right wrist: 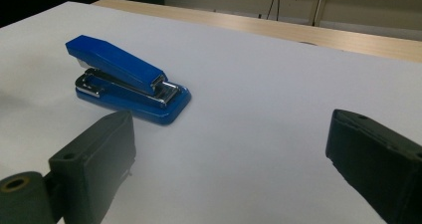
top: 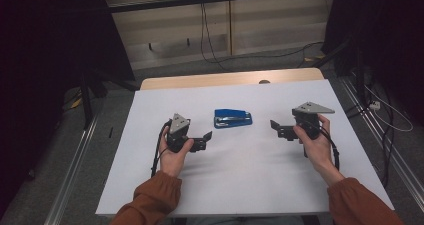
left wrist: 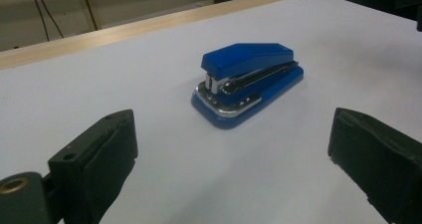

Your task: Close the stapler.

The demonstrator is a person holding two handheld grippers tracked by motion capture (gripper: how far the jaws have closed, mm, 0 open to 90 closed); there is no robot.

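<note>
Dim, even light falls from above on the white surface (top: 240, 185), and the room around it sinks into near black. The stapler (left wrist: 247, 80) casts only a faint, soft shadow, its chrome catching small glints. Close jaws blur slightly in both gripper views; the high view looks grainy.
</note>
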